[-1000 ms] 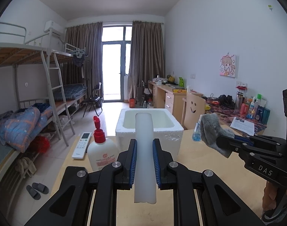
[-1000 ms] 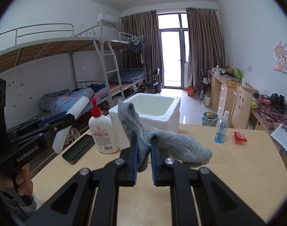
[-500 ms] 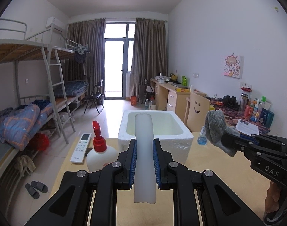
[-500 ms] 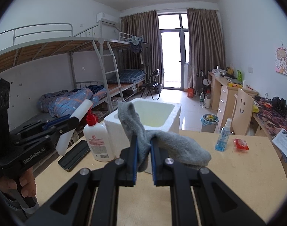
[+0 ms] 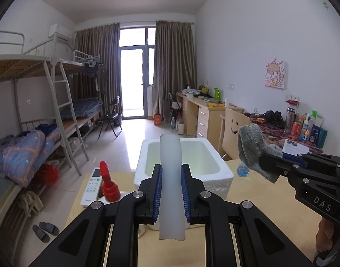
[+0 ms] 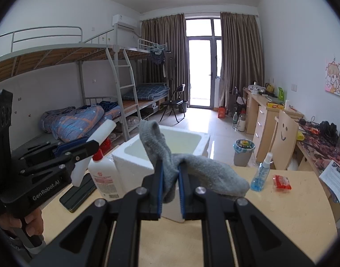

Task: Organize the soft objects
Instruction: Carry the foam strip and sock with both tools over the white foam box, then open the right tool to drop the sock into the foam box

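Left gripper [image 5: 171,191] pinches a white tube [image 5: 171,178] between its blue pads, held upright over the table [image 5: 254,202], just in front of the foam box [image 5: 216,175]. Right gripper [image 6: 170,184] is clamped on a grey sock [image 6: 192,169]; its ends flop to either side, one over the box rim. Lotion bottle [image 6: 105,175] and remote [image 5: 92,185] left of box, spray bottle [image 6: 261,173] to its right

We note a matt knitted grey sock [image 6: 192,171], smooth translucent tube [image 5: 171,178], grainy foam box [image 5: 214,175], pale wood table [image 6: 292,211].
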A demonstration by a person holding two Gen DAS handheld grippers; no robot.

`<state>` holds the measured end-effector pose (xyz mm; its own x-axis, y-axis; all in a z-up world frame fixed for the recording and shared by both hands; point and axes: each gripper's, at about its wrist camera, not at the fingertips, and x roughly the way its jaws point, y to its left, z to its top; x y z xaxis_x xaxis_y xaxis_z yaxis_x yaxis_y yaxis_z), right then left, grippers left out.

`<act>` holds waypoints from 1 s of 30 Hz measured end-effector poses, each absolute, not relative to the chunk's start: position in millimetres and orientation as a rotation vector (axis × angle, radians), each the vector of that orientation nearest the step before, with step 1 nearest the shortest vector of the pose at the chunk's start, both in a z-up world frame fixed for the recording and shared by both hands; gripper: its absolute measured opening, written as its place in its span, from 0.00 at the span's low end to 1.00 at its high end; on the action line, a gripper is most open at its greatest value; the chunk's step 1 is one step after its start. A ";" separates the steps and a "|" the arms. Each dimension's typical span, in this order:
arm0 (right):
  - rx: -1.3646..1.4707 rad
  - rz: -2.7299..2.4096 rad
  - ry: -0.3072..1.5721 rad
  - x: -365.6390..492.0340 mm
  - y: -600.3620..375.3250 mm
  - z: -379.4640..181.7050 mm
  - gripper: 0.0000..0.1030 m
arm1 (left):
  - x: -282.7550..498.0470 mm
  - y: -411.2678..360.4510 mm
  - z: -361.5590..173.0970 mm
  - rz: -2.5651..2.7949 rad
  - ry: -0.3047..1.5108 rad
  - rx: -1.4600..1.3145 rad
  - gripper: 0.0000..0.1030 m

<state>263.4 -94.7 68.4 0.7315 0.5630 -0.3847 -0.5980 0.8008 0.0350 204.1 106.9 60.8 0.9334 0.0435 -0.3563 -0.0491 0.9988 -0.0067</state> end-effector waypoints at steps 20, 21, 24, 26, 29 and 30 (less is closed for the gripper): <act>-0.136 0.641 0.370 291.3 -76.1 75.6 0.15 | 239.4 111.0 70.8 0.075 0.368 0.015 0.18; -0.136 0.641 0.369 292.4 -75.4 75.7 0.15 | 239.5 111.2 70.9 0.076 0.368 0.014 0.18; -0.140 0.642 0.368 298.4 -73.6 75.1 0.15 | 245.5 111.7 71.4 0.078 0.372 0.016 0.18; -0.142 0.646 0.371 301.9 -71.9 75.0 0.15 | 250.2 112.1 72.1 0.082 0.373 0.020 0.18; -0.147 0.650 0.370 307.2 -68.6 75.6 0.15 | 256.3 114.3 72.9 0.087 0.374 0.025 0.18; -0.150 0.651 0.369 308.2 -67.0 75.5 0.15 | 257.6 114.7 72.7 0.089 0.374 0.026 0.18</act>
<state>308.2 -67.0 75.5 0.7331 0.5636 -0.3806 -0.6162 0.7873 -0.0210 257.6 114.7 72.7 0.9269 0.0915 -0.3641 -0.0818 0.9958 0.0421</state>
